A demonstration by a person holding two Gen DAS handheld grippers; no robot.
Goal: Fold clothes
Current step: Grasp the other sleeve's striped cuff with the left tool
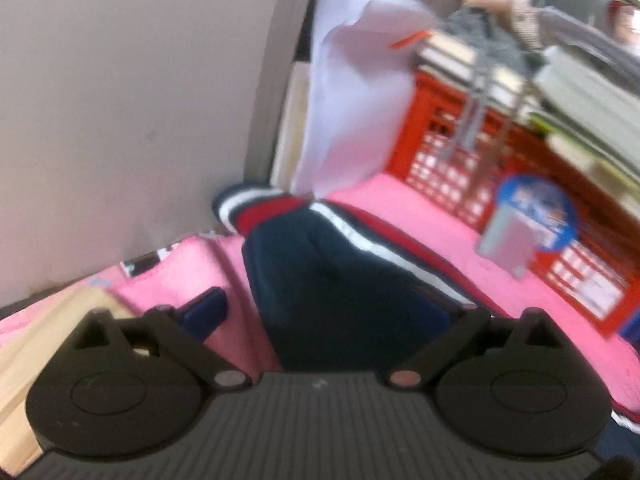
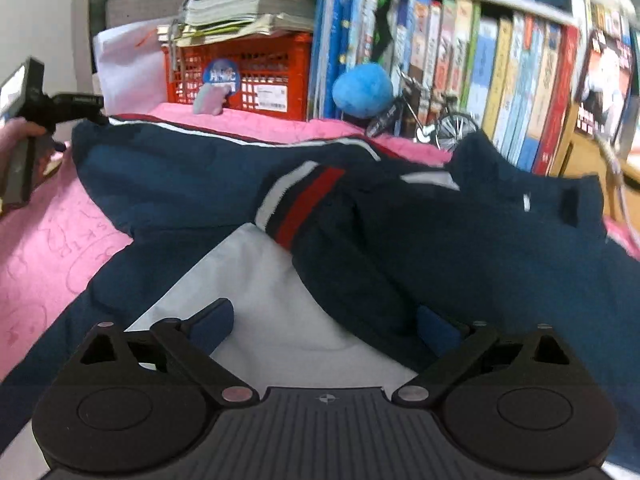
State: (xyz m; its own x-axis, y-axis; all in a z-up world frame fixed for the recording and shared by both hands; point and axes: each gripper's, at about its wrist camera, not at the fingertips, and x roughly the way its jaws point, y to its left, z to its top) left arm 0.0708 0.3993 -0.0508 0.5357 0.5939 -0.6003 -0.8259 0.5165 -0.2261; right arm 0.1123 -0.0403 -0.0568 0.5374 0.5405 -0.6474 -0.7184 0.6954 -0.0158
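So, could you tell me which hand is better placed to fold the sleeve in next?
Probably left: its open gripper hangs right over the jacket sleeve; the right gripper sits at the white lining.

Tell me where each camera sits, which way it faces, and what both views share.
Left wrist: on the left gripper, jaws wide, aimed down at a jacket sleeve beside the wall.
Right wrist: on the right gripper, jaws wide, over the jacket's white lining, facing the books; a hand shows at left.
Shared: navy jacket, pink cloth, red crate.
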